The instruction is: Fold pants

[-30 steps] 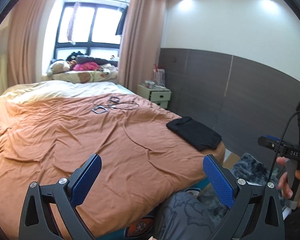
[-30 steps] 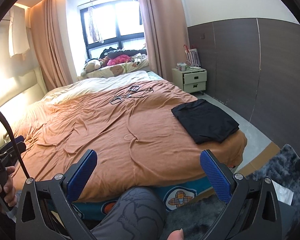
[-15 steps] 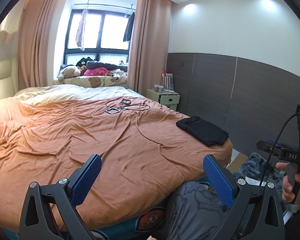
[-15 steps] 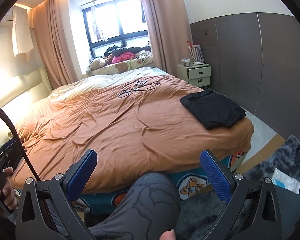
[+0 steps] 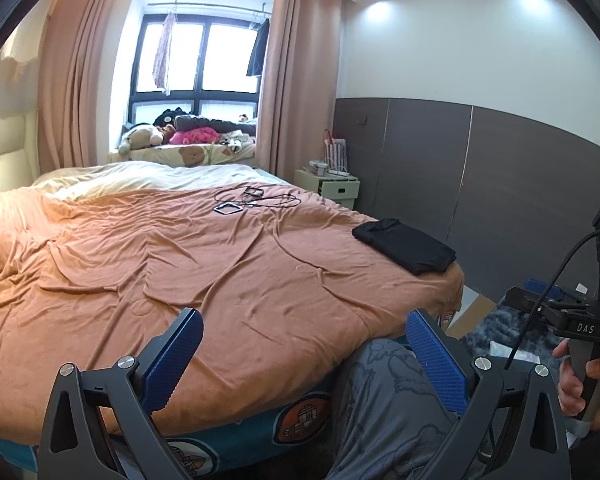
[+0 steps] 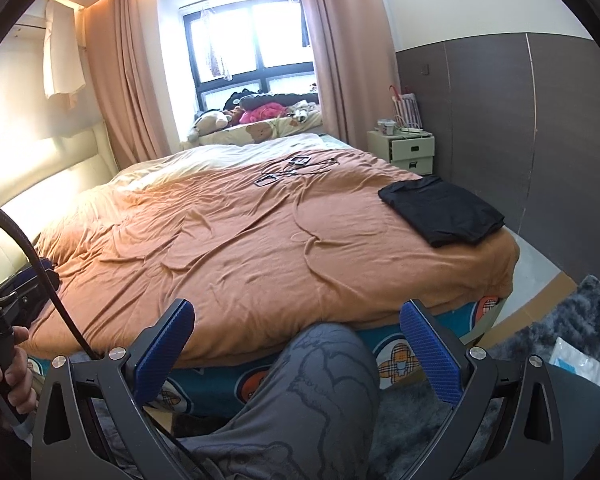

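Note:
Folded black pants [image 5: 406, 246] [image 6: 442, 210] lie flat near the right corner of the bed's foot, on the orange cover [image 5: 204, 264] [image 6: 244, 248]. My left gripper [image 5: 306, 356] is open and empty, held back from the bed's foot edge above a knee in grey patterned trousers [image 5: 384, 404]. My right gripper [image 6: 298, 350] is open too, with nothing between its blue pads, also off the bed and well short of the pants. In the left wrist view a hand [image 5: 580, 380] holds the right gripper's handle at the right edge.
Cables and small square frames [image 5: 252, 200] [image 6: 296, 166] lie on the far middle of the bed. A pale bedside cabinet [image 6: 406, 148] stands by the dark panelled wall. A grey rug [image 6: 556, 340] with a plastic packet [image 6: 578, 362] covers the floor at right.
Both grippers have drawn back and lifted away from the bed, so more of the room and the bed's edge shows. Both stayed open. The pants have not moved.

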### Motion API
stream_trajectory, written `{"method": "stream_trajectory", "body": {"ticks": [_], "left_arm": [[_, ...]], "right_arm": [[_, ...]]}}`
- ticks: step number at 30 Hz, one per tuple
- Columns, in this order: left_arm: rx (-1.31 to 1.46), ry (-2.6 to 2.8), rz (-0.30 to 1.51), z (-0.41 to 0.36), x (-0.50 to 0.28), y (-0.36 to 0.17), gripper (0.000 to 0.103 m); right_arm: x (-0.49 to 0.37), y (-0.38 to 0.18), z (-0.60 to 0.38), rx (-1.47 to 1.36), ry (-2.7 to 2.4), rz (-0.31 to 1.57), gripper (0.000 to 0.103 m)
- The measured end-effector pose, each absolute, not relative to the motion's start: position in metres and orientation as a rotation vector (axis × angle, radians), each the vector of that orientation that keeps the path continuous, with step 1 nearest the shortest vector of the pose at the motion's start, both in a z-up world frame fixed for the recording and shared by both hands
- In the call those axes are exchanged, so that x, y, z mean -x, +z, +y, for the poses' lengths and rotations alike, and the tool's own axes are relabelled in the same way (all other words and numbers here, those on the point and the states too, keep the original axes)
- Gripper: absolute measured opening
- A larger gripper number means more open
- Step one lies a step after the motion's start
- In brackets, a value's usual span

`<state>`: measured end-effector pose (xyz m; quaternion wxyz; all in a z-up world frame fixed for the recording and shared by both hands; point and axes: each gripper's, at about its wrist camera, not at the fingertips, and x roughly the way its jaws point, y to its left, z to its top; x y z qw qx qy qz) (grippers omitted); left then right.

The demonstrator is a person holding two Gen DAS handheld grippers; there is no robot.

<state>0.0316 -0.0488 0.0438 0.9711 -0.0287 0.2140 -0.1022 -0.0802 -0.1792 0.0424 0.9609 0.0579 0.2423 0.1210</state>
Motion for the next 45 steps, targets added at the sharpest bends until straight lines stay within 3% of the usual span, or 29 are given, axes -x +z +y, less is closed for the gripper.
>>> {"method": "stream_trajectory", "body": {"ticks": [45], "left_arm": [[0.089, -0.155, 0.443, -0.037, -0.025, 0.035, 0.102]], "right_arm": [[0.082, 0.039, -0.154, -0.092, 0.204, 0.510, 0.103]]}}
